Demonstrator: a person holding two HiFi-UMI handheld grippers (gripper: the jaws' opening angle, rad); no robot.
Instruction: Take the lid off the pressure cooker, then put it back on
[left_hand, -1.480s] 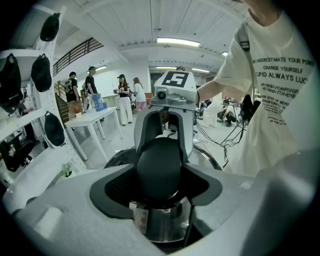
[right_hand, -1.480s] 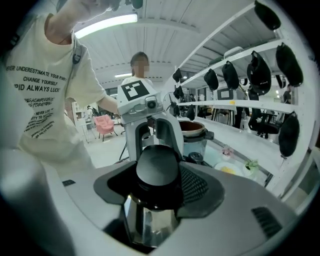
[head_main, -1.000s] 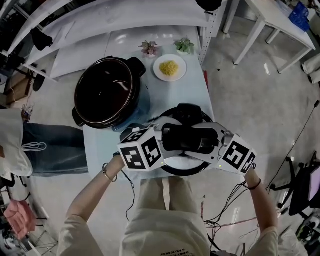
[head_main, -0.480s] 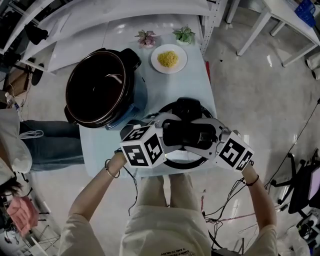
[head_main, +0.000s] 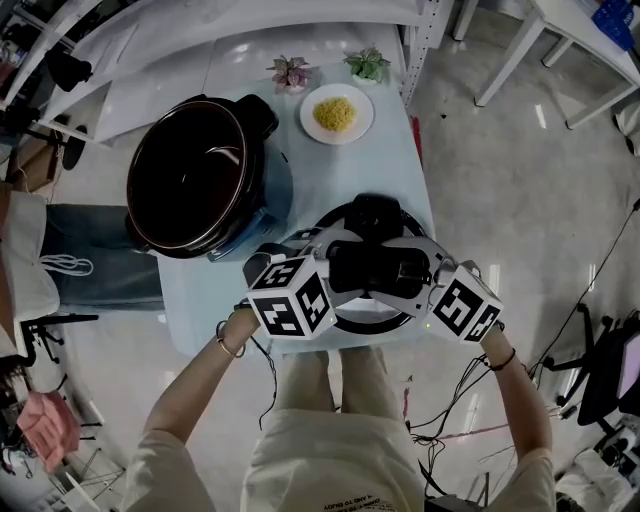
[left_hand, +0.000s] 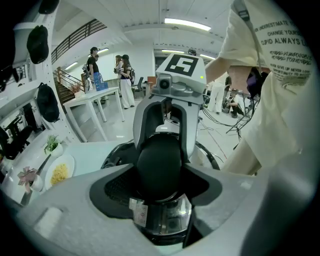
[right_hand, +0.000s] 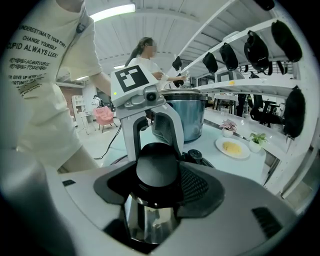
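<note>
Together, left gripper (head_main: 342, 266) and right gripper (head_main: 408, 277), both tilted downward, clamp the lid handle (head_main: 375, 270).

Left forearm (head_main: 190, 395) and right forearm (head_main: 527, 405) stretched forward, elbows bent, left gripper (head_main: 338, 268) and right gripper (head_main: 408, 276) tilted downward, facing each other above the tabletop's (head_main: 395, 170) near edge, each one's jaws clamped on an opposite end of the lid handle (head_main: 372, 268).
</note>
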